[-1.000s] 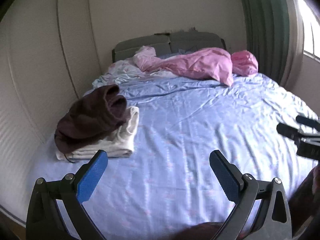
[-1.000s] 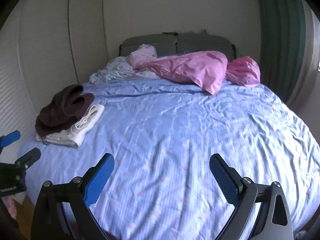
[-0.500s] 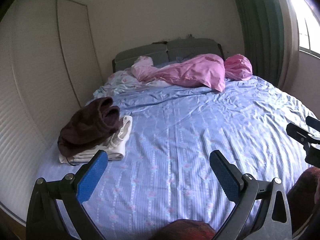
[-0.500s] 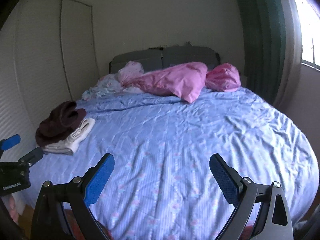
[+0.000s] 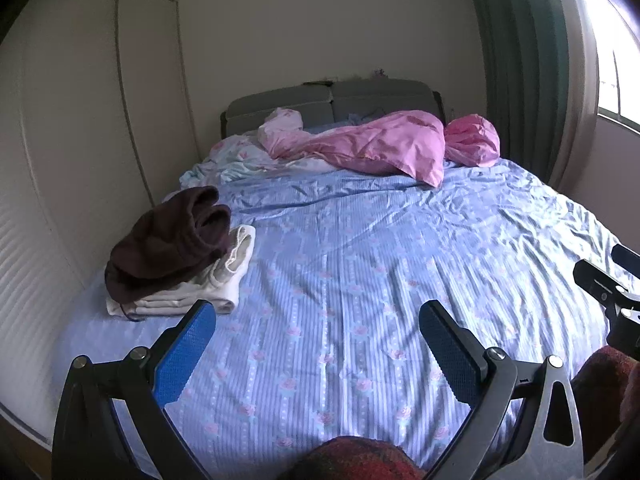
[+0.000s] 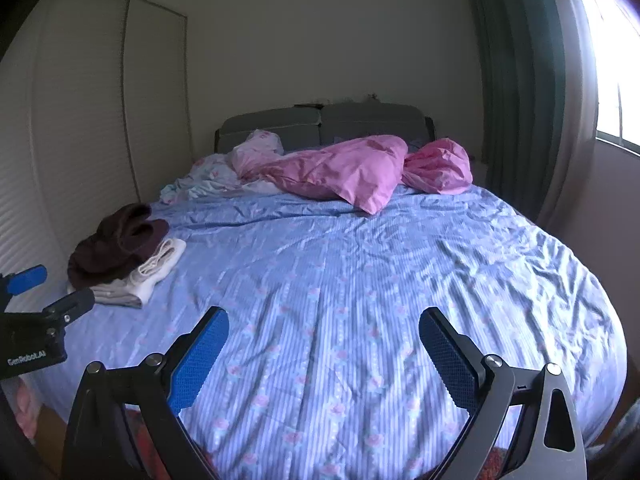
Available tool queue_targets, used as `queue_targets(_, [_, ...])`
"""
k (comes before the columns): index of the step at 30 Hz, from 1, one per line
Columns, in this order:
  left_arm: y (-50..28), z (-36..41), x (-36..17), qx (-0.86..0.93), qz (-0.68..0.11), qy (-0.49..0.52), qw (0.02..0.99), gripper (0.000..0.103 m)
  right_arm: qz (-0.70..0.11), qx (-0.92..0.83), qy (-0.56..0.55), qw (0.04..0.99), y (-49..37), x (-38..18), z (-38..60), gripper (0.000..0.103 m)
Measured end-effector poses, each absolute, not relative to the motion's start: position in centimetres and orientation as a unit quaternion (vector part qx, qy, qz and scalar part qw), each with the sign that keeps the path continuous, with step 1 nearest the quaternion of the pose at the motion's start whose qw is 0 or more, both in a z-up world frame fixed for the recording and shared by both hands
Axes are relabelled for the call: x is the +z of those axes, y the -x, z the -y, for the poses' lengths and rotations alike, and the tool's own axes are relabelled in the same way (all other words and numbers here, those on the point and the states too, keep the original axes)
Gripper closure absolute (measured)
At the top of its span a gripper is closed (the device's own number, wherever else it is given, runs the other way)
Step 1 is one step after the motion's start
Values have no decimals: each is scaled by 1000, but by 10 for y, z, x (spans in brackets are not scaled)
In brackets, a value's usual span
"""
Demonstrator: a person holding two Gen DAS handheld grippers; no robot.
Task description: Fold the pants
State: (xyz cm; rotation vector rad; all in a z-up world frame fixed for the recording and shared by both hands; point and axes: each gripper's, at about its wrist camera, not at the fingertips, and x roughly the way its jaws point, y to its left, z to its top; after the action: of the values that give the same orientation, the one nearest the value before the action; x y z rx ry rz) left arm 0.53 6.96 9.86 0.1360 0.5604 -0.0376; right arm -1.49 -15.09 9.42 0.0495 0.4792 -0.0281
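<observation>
Ahead and to the left of the left claw (image 5: 316,344), its jaws spread and empty: brown garment (image 5: 168,236), loosely heaped on a folded cream garment (image 5: 192,296) at the bed's left edge; which of them are pants cannot be told. Right claw (image 6: 324,348), likewise spread and empty, hangs over bare striped blue sheet (image 6: 360,280); this fits either a fold pending or one done and stacked. Beyond both claws: pink duvet (image 6: 344,172), grey headboard (image 6: 320,120), white wardrobe (image 6: 80,120), green curtain (image 6: 516,80).

Dim room, blown-out window (image 6: 612,60) glare at right, fisheye edges dark
</observation>
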Motion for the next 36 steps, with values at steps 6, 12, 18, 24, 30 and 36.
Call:
queue_targets(6, [-1,-63,98,5,-256,-95,962,0,-241,-16,-26,970,14,92,151,6])
queue_targets(12, [2,-59,98,-2,-256,-102,961,0,-243,-14,-27,970,13,92,152,6])
queue_targets(18, [2,-58,97,-11,-261,-96,960,0,-243,-15,-28,970,13,92,151,6])
queue_targets(24, [3,-56,96,-17,-263,-96,960,0,-245,-13,-30,969,12,89,151,6])
queue_targets(30, [3,-56,96,-17,-263,-96,960,0,-247,-13,-30,969,12,88,150,6])
queue_targets(36, [1,-59,94,-15,-266,-93,959,0,-248,-13,-29,968,13,86,148,6])
